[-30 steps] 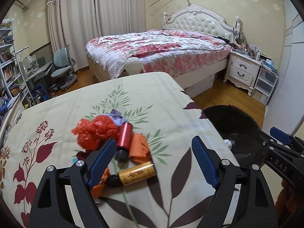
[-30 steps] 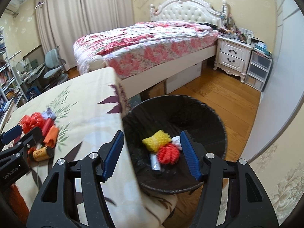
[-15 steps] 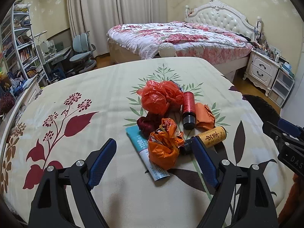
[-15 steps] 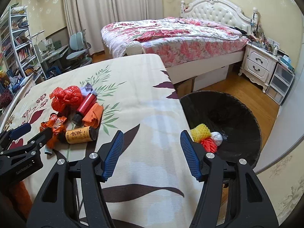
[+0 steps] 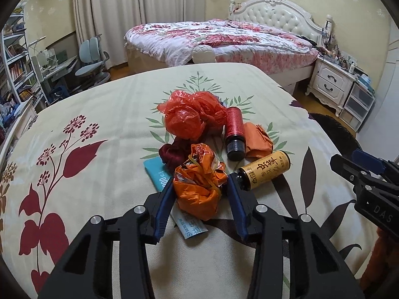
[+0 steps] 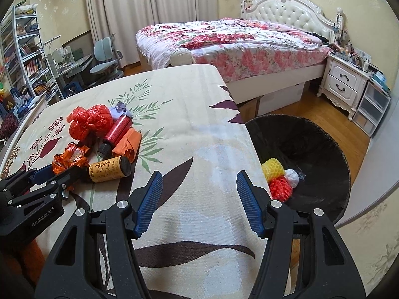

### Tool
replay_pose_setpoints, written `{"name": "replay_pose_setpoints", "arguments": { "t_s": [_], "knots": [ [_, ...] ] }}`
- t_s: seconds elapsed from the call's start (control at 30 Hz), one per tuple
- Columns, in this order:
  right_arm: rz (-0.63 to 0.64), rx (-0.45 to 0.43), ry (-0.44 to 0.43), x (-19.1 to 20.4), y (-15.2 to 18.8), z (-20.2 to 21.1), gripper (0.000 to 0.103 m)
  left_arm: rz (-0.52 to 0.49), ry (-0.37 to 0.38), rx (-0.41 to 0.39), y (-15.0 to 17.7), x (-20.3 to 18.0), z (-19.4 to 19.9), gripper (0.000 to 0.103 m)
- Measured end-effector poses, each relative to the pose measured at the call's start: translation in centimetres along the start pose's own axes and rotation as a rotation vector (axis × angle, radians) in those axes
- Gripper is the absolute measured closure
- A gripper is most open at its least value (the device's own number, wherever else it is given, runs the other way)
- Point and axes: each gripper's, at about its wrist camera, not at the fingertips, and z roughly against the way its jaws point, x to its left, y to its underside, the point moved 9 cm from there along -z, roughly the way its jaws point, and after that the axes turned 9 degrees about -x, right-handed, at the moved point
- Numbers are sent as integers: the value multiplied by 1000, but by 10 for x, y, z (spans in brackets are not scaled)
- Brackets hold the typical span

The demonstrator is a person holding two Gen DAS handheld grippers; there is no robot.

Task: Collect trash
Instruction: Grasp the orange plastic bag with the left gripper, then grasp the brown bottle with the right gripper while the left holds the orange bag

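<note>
A pile of trash lies on the flowered tablecloth [image 5: 104, 114]: a red plastic bag [image 5: 192, 114], a red bottle [image 5: 234, 129], orange paper [image 5: 258, 137], a yellow-brown bottle [image 5: 266, 169], a teal packet [image 5: 159, 174] and a crumpled orange wrapper [image 5: 199, 186]. My left gripper [image 5: 200, 179] has its jaws closing on that wrapper, and both blue pads touch its sides. My right gripper [image 6: 199, 174] hangs open over bare cloth near the table's right edge, holding nothing. The black-lined bin [image 6: 311, 137] stands to its right, below the edge.
In the bin lie a yellow foam net [image 6: 273, 169], a red one [image 6: 280, 188] and a white wad [image 6: 291, 178]. Behind the table stand a bed [image 6: 237, 42], a white nightstand [image 6: 344, 84], a desk chair [image 6: 107, 57] and shelves [image 6: 22, 57].
My left gripper swung left over the pile, sank, and narrowed its jaws around the orange wrapper. The right gripper turned left from above the bin to the table's edge.
</note>
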Motion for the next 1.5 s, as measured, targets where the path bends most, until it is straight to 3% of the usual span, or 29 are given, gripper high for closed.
{"name": "replay_pose_setpoints", "arguments": {
  "t_s": [0.3, 0.7, 1.2, 1.5],
  "knots": [
    [22, 17, -26, 17, 4, -7, 43, 24, 15, -35, -8, 5, 17, 61],
    [45, 57, -24, 34, -1, -39, 43, 66, -61, -54, -6, 47, 35, 61],
    [125, 103, -103, 75, 28, -11, 43, 129, -157, -20, 19, 103, 36, 61],
    [160, 93, -135, 86, 22, 0, 43, 160, -191, -25, 23, 123, 42, 61]
  ]
}}
